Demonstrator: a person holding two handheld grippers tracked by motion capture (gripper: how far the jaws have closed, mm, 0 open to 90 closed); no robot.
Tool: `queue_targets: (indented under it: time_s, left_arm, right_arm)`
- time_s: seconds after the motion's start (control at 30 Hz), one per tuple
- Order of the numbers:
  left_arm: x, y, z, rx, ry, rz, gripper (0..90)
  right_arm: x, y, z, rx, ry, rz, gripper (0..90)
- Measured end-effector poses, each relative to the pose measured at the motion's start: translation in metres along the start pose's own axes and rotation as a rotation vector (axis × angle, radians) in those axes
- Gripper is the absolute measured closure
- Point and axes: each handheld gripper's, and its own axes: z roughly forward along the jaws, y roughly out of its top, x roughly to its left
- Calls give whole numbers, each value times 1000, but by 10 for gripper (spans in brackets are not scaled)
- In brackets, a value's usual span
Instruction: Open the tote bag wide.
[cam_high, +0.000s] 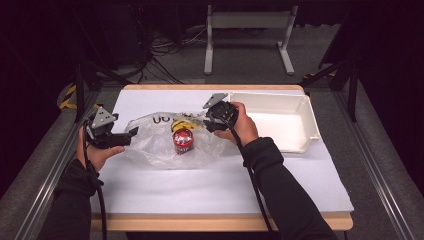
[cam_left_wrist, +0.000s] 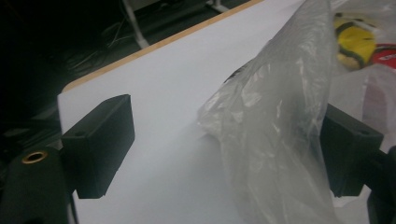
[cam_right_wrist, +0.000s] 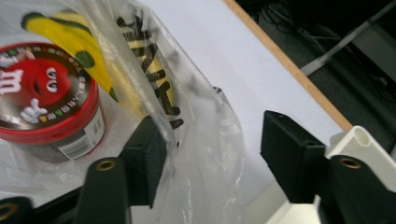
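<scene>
A clear plastic bag (cam_high: 155, 145) lies on the white table (cam_high: 200, 185). Inside it stand a red candy tub (cam_high: 183, 140) and, behind that, a yellow-and-black item (cam_high: 182, 124). My left gripper (cam_high: 128, 136) sits at the bag's left edge. Its jaws are open (cam_left_wrist: 226, 116), and a raised fold of bag film (cam_left_wrist: 275, 116) hangs between them, against the right jaw. My right gripper (cam_high: 207, 123) is at the bag's far right edge, also open (cam_right_wrist: 217, 149). Printed film (cam_right_wrist: 205, 140) drapes between its jaws, along the left one. The tub (cam_right_wrist: 46, 98) and the yellow item (cam_right_wrist: 88, 51) lie just beyond.
A white plastic tray (cam_high: 265, 95) sits at the table's back right, and its corner (cam_right_wrist: 359, 140) is close beside my right gripper. The table's wooden far edge runs behind the bag. Dark floor, cables and a metal stand lie beyond.
</scene>
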Motion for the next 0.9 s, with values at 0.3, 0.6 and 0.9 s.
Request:
queue_targets:
  time_s: [0.3, 0.6, 0.9]
  left_arm:
    - [-12, 27, -40, -137, -63, 65, 174]
    - [-51, 26, -53, -92, -153, 264, 326]
    - [-65, 21, -28, 11, -182, 339, 461]
  right_arm:
    - [7, 9, -32, -96, 56, -44, 550]
    - [7, 10, -55, -154, 94, -20, 440]
    - [28, 11, -59, -152, 168, -114, 653]
